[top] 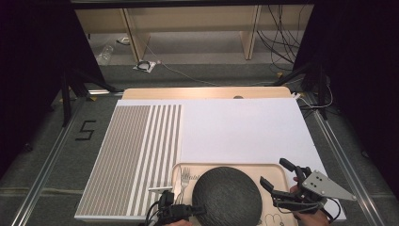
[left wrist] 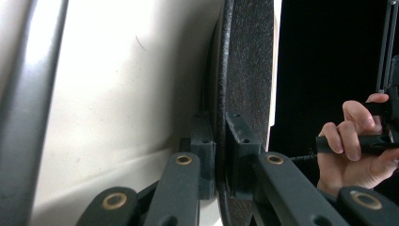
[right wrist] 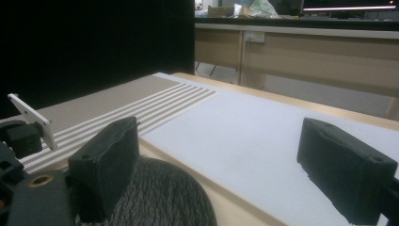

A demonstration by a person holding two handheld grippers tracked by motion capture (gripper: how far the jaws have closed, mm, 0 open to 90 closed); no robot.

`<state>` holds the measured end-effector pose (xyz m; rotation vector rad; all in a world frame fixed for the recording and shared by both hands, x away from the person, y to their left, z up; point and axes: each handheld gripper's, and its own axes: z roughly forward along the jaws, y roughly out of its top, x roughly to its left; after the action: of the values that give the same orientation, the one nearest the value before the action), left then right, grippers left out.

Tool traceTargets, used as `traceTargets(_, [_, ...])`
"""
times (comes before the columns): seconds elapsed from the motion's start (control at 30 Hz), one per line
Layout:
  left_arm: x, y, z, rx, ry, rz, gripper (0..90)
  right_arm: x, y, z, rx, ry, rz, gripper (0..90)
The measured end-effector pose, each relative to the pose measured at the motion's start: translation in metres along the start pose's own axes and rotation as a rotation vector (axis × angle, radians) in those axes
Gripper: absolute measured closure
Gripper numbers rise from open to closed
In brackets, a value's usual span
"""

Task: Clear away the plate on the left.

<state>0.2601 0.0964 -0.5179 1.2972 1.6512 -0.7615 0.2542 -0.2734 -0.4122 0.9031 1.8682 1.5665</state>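
White board [top: 244, 127] on wooden table [top: 202, 92]; grey carpet [top: 42, 160] around.

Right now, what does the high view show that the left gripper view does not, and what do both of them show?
The high view alone shows the fork lying in the tray beside the plate, the striped mat, the white board, and the right tongs standing open beside the plate.

The left gripper view alone shows the grip up close: the left tongs have their pads pressed on the plate's rim, one pad on each face.

Both show the dark plate, the cream tray and the person's right hand.
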Motion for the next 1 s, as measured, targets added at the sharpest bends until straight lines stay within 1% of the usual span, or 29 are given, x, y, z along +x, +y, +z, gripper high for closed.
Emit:
traceTargets(0.13, [0.0,-0.001,0.0,0.01,0.01,0.01,81.5,0.0,0.0,0.0,0.001,0.001,-0.002,14.1])
traceTargets(0.17, [-0.001,-0.001,0.0,0.012,0.012,0.016,80.0,0.001,0.0,0.0,0.003,0.001,0.002,14.2])
traceTargets(0.27, [-0.002,-0.003,0.002,0.026,0.034,0.033,70.1,0.001,0.0,0.0,0.002,0.002,-0.003,14.2])
traceTargets(0.3, [-0.003,-0.004,0.001,0.029,0.034,0.045,69.1,0.001,0.0,0.0,0.003,0.003,-0.005,14.2])
traceTargets(0.33, [-0.007,-0.004,0.001,0.031,0.043,0.061,66.1,0.001,0.0,-0.001,0.006,0.003,-0.002,14.2])
traceTargets(0.37, [-0.009,-0.004,0.0,0.034,0.049,0.071,61.1,0.001,0.0,0.0,-0.001,0.003,-0.005,14.2])
traceTargets(0.4, [-0.013,-0.004,0.0,0.039,0.06,0.098,57.1,0.001,0.0,0.0,0.001,0.002,-0.003,14.2])
traceTargets(0.5, [-0.019,-0.005,-0.002,0.035,0.098,0.142,49.8,0.0,0.0,0.0,-0.001,0.001,-0.001,14.2])
traceTargets(0.57, [-0.025,-0.002,-0.008,0.026,0.136,0.202,44.0,0.001,0.0,-0.001,-0.001,0.004,-0.004,14.2])
traceTargets(0.6, [-0.028,-0.001,-0.01,0.021,0.145,0.228,42.3,0.001,0.0,-0.001,-0.002,0.003,-0.004,14.2])
traceTargets(0.67, [-0.034,0.003,-0.016,0.014,0.192,0.314,39.0,0.0,0.0,0.0,0.0,0.003,0.0,14.1])
traceTargets(0.77, [-0.042,0.007,-0.026,-0.018,0.24,0.408,36.8,0.001,0.0,-0.001,0.002,0.004,-0.002,14.1])
traceTargets(0.87, [-0.048,0.01,-0.033,-0.044,0.26,0.472,35.7,0.001,0.0,0.0,0.006,0.004,-0.002,14.2])
traceTargets(0.97, [-0.052,0.012,-0.038,-0.065,0.27,0.515,35.0,0.001,0.0,0.0,0.004,0.006,-0.001,14.1])
traceTargets(1.0, [-0.054,0.013,-0.039,-0.071,0.276,0.535,34.7,0.001,0.0,0.0,0.003,0.006,-0.001,14.1])
